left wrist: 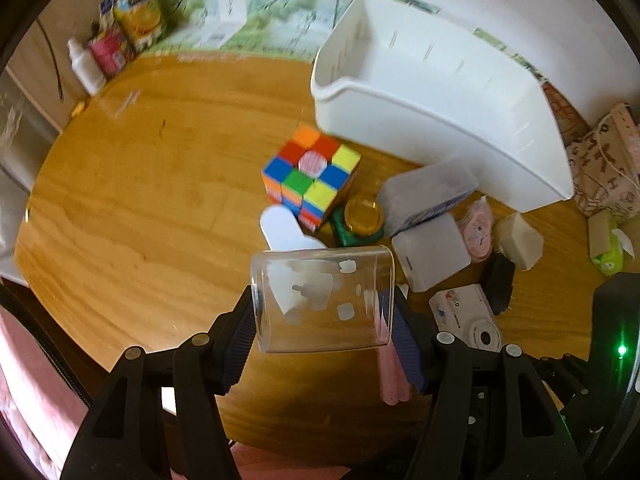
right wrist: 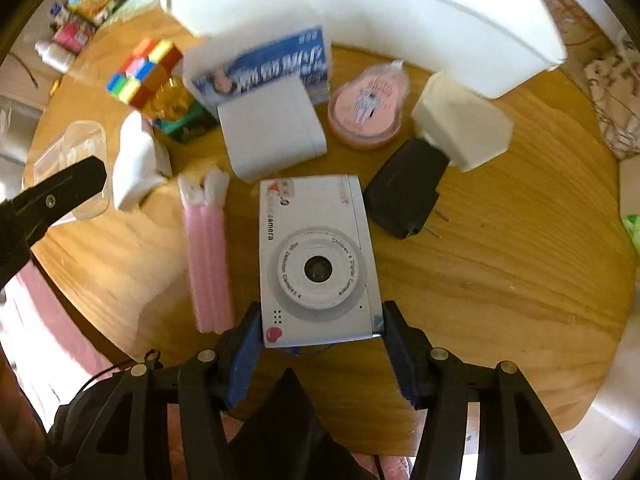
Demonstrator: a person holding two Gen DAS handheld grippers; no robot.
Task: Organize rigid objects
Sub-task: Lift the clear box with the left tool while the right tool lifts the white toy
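Gripping a clear glass cup (left wrist: 322, 300) across its wall, the left gripper (left wrist: 324, 320) carries it raised above the round wooden table (left wrist: 140, 200), apparently for transfer to the one white bin (left wrist: 420, 92) far ahead and right of its jaws. The right gripper (right wrist: 320, 332) straddles one white toy camera (right wrist: 318, 258) lying lens-up; the left pad touches its edge, the right stands just off, so a full clench cannot be confirmed. Left of those jaws lie two pink sticks (right wrist: 210, 256). Beyond them sit one black charger (right wrist: 406, 196), one white box (right wrist: 274, 132), one pink case (right wrist: 366, 110) and one puzzle cube (left wrist: 310, 176), clustered before the bin, probably awaiting sorting.
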